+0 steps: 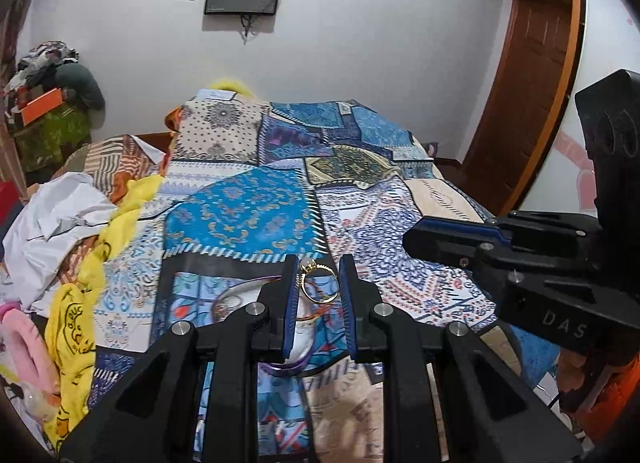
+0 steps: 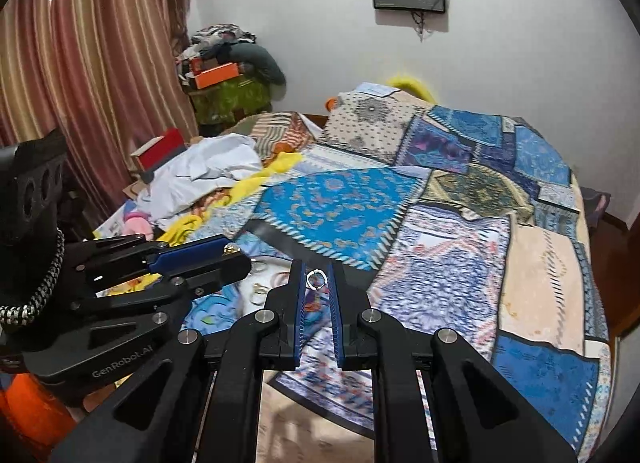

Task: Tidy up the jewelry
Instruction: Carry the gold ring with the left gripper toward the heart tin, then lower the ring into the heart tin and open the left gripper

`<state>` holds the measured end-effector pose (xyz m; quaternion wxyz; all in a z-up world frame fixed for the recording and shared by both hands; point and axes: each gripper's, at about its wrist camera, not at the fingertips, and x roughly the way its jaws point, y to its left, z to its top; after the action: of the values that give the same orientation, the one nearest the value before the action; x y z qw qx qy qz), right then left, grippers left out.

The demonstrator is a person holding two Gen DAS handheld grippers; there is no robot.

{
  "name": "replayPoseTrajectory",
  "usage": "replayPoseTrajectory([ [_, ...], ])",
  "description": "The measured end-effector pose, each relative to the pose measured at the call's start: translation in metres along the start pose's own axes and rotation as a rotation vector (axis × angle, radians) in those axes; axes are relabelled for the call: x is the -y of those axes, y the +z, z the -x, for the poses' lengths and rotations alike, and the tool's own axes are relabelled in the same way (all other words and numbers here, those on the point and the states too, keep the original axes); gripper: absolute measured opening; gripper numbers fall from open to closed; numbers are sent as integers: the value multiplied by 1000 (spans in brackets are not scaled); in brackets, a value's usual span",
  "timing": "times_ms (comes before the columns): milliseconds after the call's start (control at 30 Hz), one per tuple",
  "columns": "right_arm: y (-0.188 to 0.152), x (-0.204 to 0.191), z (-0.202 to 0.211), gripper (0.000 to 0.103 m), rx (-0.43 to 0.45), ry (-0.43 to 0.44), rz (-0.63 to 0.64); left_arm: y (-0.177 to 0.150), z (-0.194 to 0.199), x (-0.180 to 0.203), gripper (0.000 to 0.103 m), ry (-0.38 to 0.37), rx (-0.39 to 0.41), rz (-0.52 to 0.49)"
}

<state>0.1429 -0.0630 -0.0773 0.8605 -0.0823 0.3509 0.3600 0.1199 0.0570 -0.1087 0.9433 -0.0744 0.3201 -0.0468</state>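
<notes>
Gold ring (image 1: 319, 282) pinched in the left gripper (image 1: 319, 283) and a small silver ring (image 2: 316, 278) in the right gripper (image 2: 316, 279), both held above the patchwork bedspread (image 1: 248, 215), apparently for sorting.

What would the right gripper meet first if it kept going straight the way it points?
Probably the patchwork bedspread: the right gripper, its jaws shut on a small silver ring, points down at it. Depth is unclear.

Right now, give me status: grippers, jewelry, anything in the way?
Left gripper shut on gold ring. Right gripper shut on small silver ring. Both over the patchwork bedspread; more jewelry below. Nothing blocking.
</notes>
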Motion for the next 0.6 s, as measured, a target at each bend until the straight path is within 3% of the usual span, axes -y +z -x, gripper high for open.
replayPoseTrajectory([
  [267, 9, -16, -23, 10, -12, 40, 20, -12, -14, -31, 19, 42, -34, 56],
  [600, 4, -17, -62, 10, -88, 63, 2, -30, -47, -54, 19, 33, -107, 97],
])
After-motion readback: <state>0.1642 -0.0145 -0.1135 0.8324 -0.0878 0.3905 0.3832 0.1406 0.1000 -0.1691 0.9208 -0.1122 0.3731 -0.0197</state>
